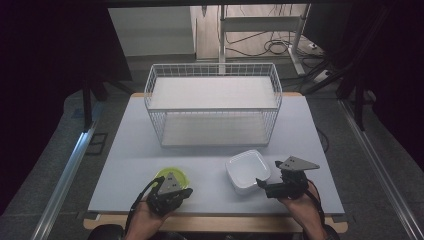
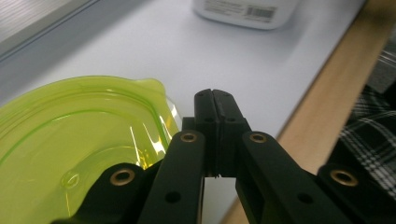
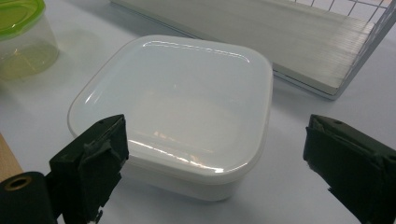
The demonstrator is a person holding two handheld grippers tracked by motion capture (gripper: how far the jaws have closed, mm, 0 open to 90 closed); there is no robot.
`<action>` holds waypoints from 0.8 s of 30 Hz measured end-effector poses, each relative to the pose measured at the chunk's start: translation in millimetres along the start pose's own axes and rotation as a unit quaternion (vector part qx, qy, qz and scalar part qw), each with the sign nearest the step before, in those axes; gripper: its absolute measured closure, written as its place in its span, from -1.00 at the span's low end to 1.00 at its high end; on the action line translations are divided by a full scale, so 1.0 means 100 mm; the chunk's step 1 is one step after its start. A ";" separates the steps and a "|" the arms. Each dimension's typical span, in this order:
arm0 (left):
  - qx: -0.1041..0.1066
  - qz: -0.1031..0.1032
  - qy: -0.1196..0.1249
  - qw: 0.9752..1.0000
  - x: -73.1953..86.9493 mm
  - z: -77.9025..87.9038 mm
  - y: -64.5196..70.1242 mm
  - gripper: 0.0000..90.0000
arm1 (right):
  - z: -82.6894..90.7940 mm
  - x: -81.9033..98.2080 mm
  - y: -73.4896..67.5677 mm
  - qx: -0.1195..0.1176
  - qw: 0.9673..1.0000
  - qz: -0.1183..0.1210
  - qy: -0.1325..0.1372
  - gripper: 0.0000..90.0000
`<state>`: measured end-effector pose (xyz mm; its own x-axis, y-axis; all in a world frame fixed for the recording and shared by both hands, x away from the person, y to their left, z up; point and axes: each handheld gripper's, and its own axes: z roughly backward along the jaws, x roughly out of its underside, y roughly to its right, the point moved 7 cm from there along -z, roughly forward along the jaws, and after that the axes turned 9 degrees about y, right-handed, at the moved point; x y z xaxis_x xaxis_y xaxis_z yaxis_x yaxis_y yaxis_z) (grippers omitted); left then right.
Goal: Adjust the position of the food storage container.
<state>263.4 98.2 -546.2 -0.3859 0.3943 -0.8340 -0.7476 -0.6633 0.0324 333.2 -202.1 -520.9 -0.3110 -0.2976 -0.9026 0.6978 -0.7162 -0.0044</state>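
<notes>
White square plastic container with its glossy lid (image 3: pixel 173 112) sits on the pale grey table (image 1: pixel 125 160), in the lower right of the high view, just ahead of the right claw (image 1: pixel 268 179). In the right gripper view the right claw stands released, its two black jaws spread wide to either side of the container's near corner and clear of its walls; this placement is judged a line-up for a grasp across the body, not yet made. Its lid is seated flat all round, its corners are rounded, and the smooth surface throws back the overhead light; no contents can be made out. Lower left of the high view, the left claw (image 2: pixel 215 100) is clenched with nothing between its jaws, and rests just beside the round translucent container with a yellow-green lid (image 2: pixel 79 140), at its rim; whether it touches cannot be told. That claw is judged parked while the other works. Behind both containers, across the middle of the high view, stands a white wire two-tier rack (image 1: pixel 214 102) with bare shelves, well apart from the claws and a likely destination.
</notes>
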 end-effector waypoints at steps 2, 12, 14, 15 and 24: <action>-0.005 0.004 -0.001 1.000 0.01 0.00 -0.06 1.00 | 0.00 0.00 0.00 0.000 1.000 0.000 -0.001 -0.84; -0.045 0.025 -0.001 0.999 0.05 0.04 -0.40 1.00 | -0.01 0.01 0.00 0.000 1.000 -0.002 -0.004 -0.84; -0.053 0.030 0.000 0.998 0.06 0.05 -0.48 1.00 | -0.01 0.02 0.00 0.001 1.000 -0.001 -0.005 -0.84; -0.057 0.034 0.000 0.998 0.07 0.06 -0.52 1.00 | -0.01 0.02 0.00 0.001 1.000 -0.002 -0.005 -0.84; -0.097 0.050 0.001 0.994 0.09 0.08 -0.82 1.00 | -0.02 0.01 0.00 0.002 1.000 -0.002 -0.003 -0.82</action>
<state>316.9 161.4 -552.0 -0.4523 0.3185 -0.8331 -0.5863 -0.8101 0.0086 333.9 -201.6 -522.9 -0.3175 -0.2992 -0.8998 0.6940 -0.7200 -0.0055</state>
